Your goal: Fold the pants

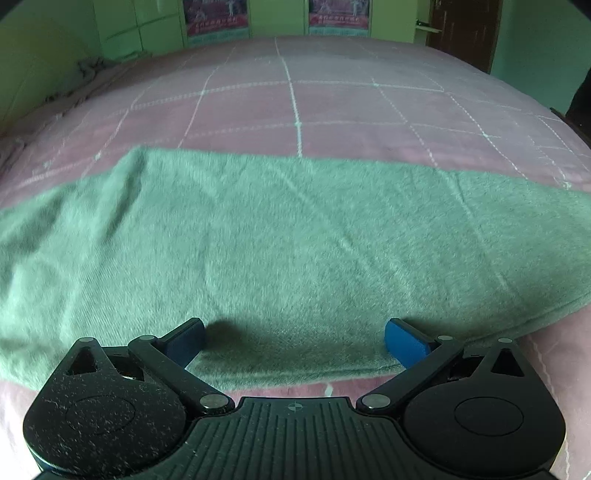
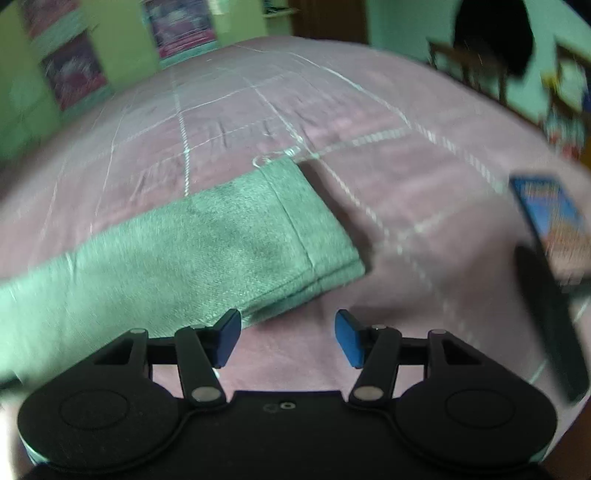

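Observation:
Green fleecy pants lie flat across a pink checked bed cover, folded lengthwise into a long band. My left gripper hovers over the near edge of the pants, its blue pads wide apart with nothing between them. In the right wrist view the hemmed leg end of the pants lies ahead and to the left. My right gripper stands open above bare cover just past that end; its left pad is near the cloth's edge but grips nothing.
A blue printed box or book and a dark strap-like object lie on the bed cover at the right. Green walls, posters and a dark door stand behind the bed. A chair is at the far right.

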Demonstrator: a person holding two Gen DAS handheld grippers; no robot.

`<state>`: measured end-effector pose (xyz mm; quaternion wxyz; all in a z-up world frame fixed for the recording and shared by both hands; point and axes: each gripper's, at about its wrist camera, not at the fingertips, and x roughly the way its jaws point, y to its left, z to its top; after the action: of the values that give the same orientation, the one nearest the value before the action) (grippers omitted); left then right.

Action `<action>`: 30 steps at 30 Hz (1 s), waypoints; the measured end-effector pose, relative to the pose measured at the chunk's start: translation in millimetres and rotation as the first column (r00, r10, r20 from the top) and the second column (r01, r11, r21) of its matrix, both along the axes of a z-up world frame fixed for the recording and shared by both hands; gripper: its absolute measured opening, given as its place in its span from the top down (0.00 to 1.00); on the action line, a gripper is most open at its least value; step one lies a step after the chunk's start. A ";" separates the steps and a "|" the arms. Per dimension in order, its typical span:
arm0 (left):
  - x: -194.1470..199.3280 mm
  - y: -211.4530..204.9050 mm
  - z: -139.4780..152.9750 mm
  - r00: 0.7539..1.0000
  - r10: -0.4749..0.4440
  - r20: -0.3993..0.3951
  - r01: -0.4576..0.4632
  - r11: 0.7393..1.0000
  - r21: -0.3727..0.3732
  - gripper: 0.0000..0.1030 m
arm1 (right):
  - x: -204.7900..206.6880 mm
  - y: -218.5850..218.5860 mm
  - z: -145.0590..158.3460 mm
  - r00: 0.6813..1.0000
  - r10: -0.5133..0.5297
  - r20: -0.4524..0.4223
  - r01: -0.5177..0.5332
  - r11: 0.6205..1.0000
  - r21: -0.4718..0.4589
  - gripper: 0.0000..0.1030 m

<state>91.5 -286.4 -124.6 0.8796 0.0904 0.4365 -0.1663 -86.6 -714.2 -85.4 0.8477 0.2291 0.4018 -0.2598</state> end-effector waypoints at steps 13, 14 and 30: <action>-5.2 -10.9 -4.5 1.000 0.016 -0.005 -0.016 0.999 0.029 0.00 | 8.6 -27.0 -8.6 0.978 -0.170 0.118 0.154 0.979 0.133 0.88; -6.6 -13.2 -4.4 1.000 0.013 0.000 -0.013 0.999 0.038 0.00 | 5.8 -21.9 -1.0 0.977 -0.155 0.149 0.141 0.985 0.099 0.88; 42.1 84.7 39.8 0.984 0.179 -0.016 -0.179 0.981 -0.072 0.04 | 97.5 173.9 63.1 0.868 0.466 0.168 -0.419 0.872 -0.254 0.94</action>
<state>133.6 -201.8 -84.9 0.8916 0.0176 0.4405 -0.1030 10.8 -540.4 -22.3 0.9437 0.0676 0.3161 -0.0708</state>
